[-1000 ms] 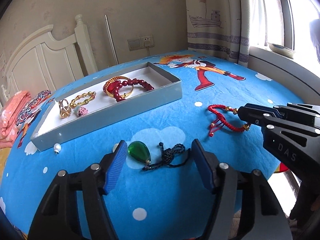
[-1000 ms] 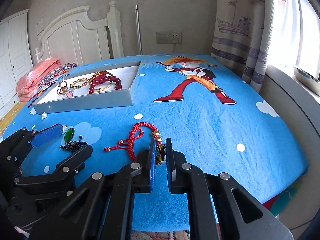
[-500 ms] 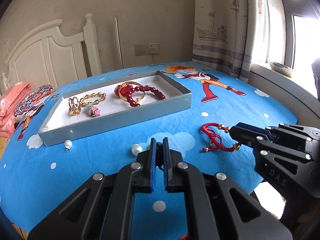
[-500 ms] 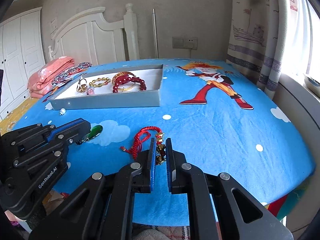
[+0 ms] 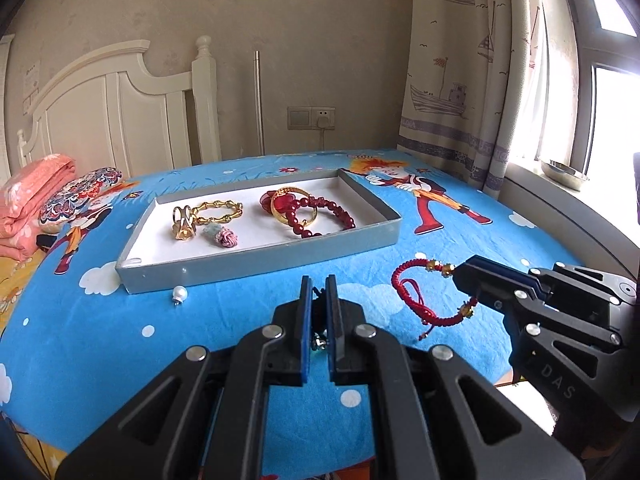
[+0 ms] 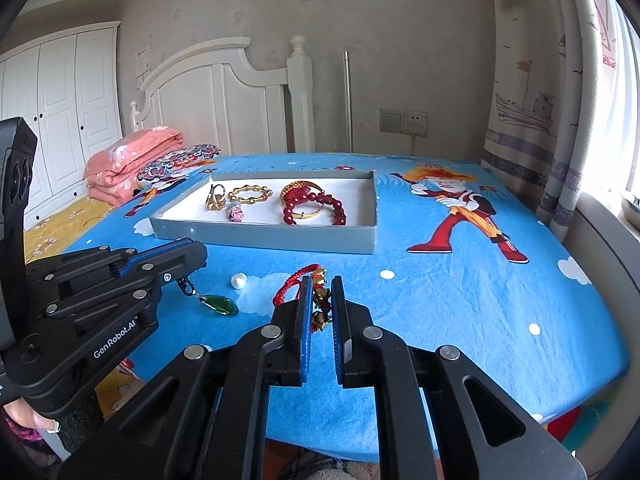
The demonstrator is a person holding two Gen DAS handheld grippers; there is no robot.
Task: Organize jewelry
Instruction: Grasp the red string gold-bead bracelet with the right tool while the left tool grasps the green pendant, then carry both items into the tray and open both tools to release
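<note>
My left gripper [image 5: 319, 294] is shut on the dark cord of a green pendant necklace [image 6: 219, 305], which hangs lifted above the blue cloth. My right gripper [image 6: 321, 294] is shut on a red cord bracelet with gold beads [image 5: 424, 300], also lifted; the bracelet shows between its fingers [image 6: 316, 300]. A grey tray [image 5: 256, 256] lies beyond both, holding gold rings, a gold bead bracelet [image 5: 218, 210], a gold bangle and a dark red bead bracelet [image 5: 320, 212]. The tray also shows in the right wrist view [image 6: 264, 236].
Loose pearls lie on the cloth before the tray, one in the left wrist view [image 5: 179, 293] and one in the right wrist view [image 6: 239, 281]. Folded pink bedding [image 6: 132, 160] and a white headboard stand at the back left. A curtain and window sill are at the right.
My left gripper closed on the pendant's cord and lifted it off the cloth. My right gripper, still shut on the red bracelet, rose as well. Both views moved up and back.
</note>
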